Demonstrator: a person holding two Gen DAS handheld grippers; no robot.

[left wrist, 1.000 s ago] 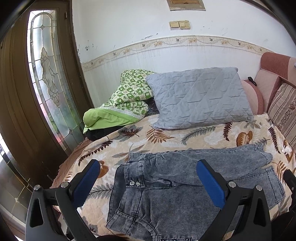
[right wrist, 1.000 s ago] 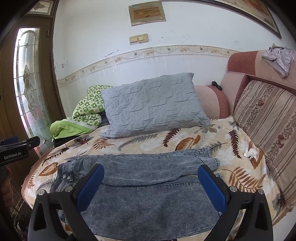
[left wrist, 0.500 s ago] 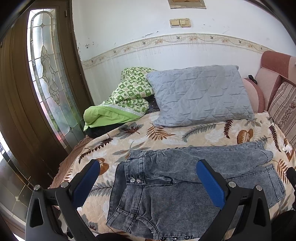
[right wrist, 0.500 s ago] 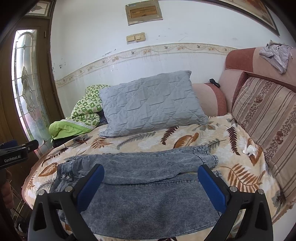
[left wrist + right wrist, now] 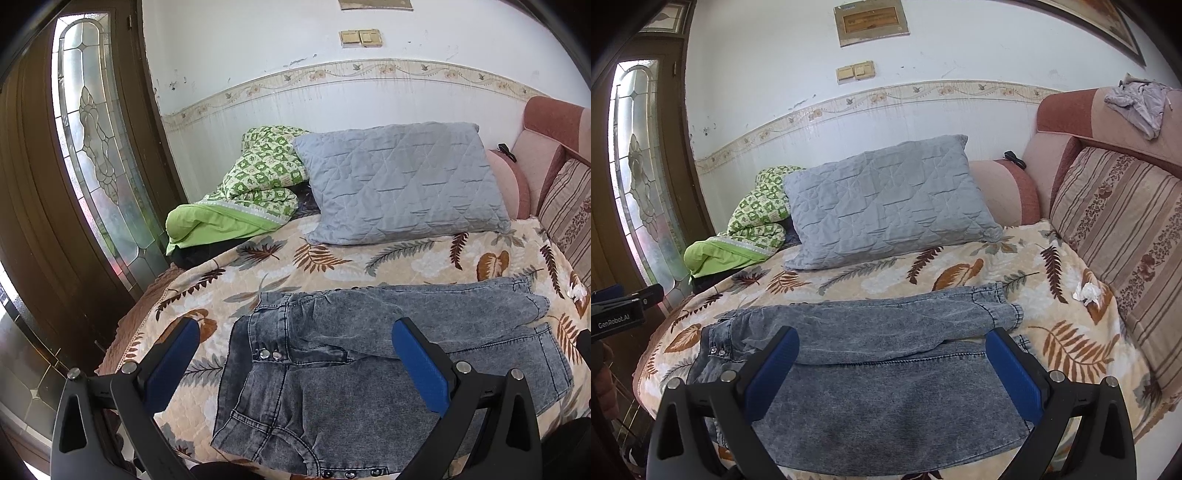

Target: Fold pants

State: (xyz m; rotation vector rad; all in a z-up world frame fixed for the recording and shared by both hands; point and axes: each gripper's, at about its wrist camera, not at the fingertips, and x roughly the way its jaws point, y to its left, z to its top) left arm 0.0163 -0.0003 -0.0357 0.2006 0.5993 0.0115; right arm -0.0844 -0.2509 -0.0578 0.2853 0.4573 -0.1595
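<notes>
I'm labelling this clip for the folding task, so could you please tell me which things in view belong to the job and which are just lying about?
Belongs to the job:
- grey jeans, spread on the bed
- left gripper, open
- right gripper, open

Just lying about:
- grey pillow
- green quilt
- crumpled tissue
- striped cushion
- leaf-print bedspread

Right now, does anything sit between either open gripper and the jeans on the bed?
Nothing visible does. The jeans lie flat on the leaf-print bedspread, directly ahead of the open left gripper and right gripper. The grey pillow and crumpled tissue lie clear of them.
</notes>
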